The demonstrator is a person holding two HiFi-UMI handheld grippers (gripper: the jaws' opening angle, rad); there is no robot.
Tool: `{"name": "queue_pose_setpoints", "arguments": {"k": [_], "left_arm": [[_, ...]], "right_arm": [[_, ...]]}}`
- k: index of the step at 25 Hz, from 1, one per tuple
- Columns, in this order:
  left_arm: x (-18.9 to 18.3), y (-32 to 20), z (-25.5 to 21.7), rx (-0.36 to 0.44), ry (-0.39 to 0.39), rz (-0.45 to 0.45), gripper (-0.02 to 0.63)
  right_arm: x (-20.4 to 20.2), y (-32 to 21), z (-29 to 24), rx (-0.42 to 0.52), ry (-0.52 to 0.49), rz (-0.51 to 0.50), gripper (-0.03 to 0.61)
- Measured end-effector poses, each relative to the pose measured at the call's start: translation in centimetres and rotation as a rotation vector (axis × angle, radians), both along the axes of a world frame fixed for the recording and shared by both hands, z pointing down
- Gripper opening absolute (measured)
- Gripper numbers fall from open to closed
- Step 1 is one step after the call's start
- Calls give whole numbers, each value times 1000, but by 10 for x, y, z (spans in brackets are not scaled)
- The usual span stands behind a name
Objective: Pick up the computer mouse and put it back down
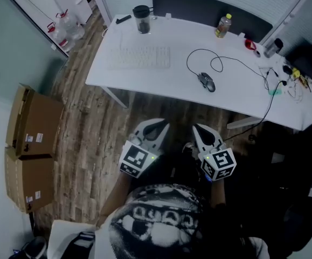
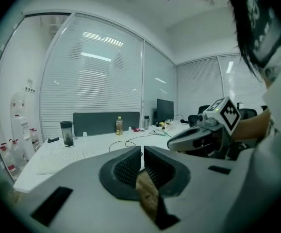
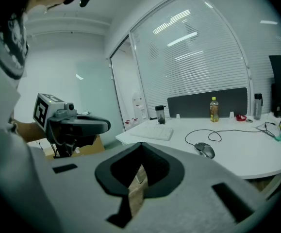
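Observation:
A dark computer mouse (image 1: 206, 82) lies on the white desk (image 1: 236, 96), its black cable looping away behind it. In the right gripper view the mouse (image 3: 206, 150) sits ahead and to the right. Both grippers hang over the wood floor in front of the person, short of the desk's near edge. My left gripper (image 1: 154, 125) (image 2: 142, 152) is shut with nothing between its jaws. Level with it on the right, my right gripper (image 1: 201, 129) (image 3: 141, 147) is likewise shut and empty. In the left gripper view the jaws hide the mouse.
A white keyboard (image 1: 139, 57), a dark tumbler (image 1: 141, 19) and a yellow-capped bottle (image 1: 223, 26) stand on the desk. Cables and small items clutter its right end (image 1: 285, 74). Cardboard boxes (image 1: 32, 144) are stacked on the floor at left. A black chair (image 1: 290, 161) stands at right.

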State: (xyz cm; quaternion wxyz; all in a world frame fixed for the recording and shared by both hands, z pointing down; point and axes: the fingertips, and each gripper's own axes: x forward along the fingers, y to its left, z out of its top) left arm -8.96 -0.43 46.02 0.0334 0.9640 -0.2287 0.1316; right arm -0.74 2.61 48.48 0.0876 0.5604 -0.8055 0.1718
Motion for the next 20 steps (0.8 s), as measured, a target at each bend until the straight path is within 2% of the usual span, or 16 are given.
{"name": "queue_pose_setpoints", "arguments": {"k": [7,15,20], "left_arm": [[30,-12,10,-33,-10,45,17],[51,-76,13,-17,-46,-35,17],[81,-120,3,18,-38,-72,17]], "right_arm": [[26,-17,17,-40,-21,28,-5],[59,-97,25,-20,-14,-21,-5],[93,-141,41,-36,15,-48,-5]]}}
